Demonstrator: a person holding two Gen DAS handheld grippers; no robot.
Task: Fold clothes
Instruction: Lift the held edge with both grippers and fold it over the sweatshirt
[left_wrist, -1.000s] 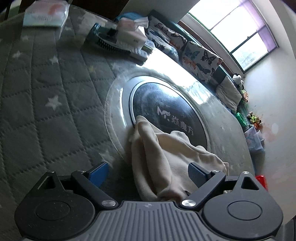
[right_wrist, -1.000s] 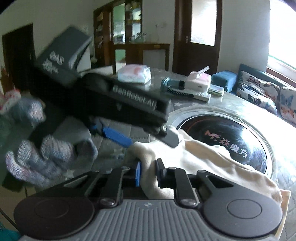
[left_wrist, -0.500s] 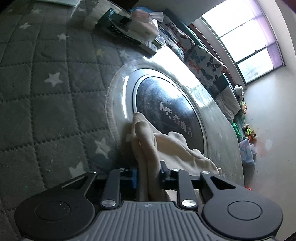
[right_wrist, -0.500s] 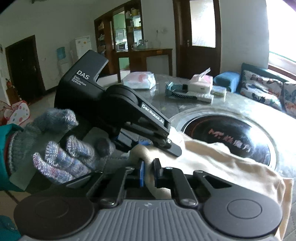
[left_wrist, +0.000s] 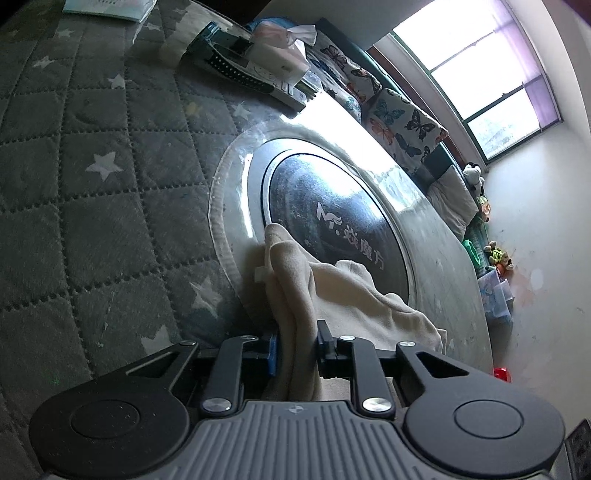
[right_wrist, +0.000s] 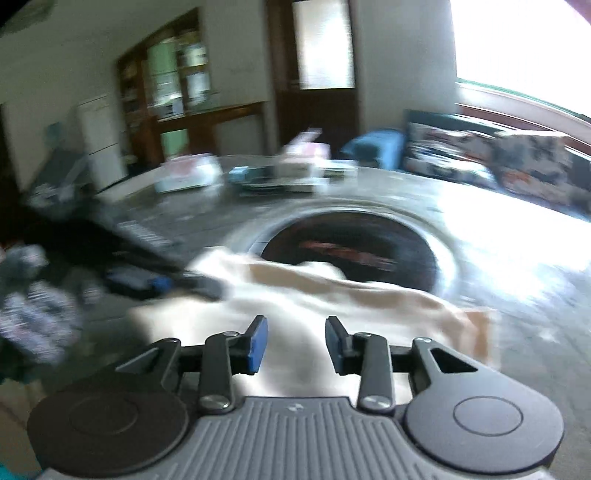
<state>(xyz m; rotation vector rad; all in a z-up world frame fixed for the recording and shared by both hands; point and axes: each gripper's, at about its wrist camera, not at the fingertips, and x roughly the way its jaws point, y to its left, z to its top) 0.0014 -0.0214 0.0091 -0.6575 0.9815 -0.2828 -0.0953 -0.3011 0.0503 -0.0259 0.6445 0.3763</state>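
Quilted star-print cloth covers the bench (left_wrist: 92, 192). On it, a cream garment (left_wrist: 332, 295) drapes over a round dark inset disc (left_wrist: 332, 206). Left tool (left_wrist: 295, 347) clamps a garment fold; right tool (right_wrist: 295, 341) is opening, its pads clear of the fabric.

Left gripper (left_wrist: 295, 350) pinches, seemingly firmly, cream garment (left_wrist: 332, 295).
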